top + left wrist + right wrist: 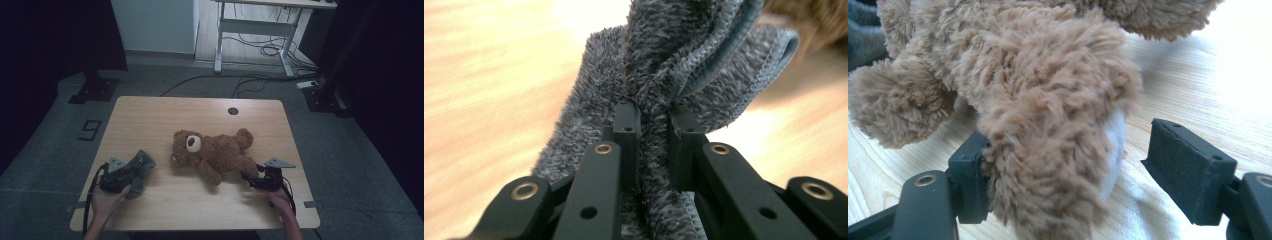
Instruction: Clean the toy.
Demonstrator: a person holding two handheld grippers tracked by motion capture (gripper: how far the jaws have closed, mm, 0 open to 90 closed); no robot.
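Note:
A brown teddy bear [215,152] lies on its side in the middle of the wooden table [165,110], its head toward the left. My left gripper [131,177] is at the front left, shut on a grey fuzzy cloth [142,167]. In the left gripper view the cloth [704,60] is bunched and pinched between the closed jaws of my left gripper [651,107]. My right gripper [248,178] sits at the bear's lower leg. In the right gripper view my right gripper [1068,145] stands open around that leg [1048,165]. The right pad [1188,165] is clear of the fur.
A round cable hole [233,110] sits near the table's far edge. Beyond the table stand a white desk frame [255,30], loose floor cables [265,50] and two black stand bases [95,90]. A "9" mark [89,130] lies on the floor at left.

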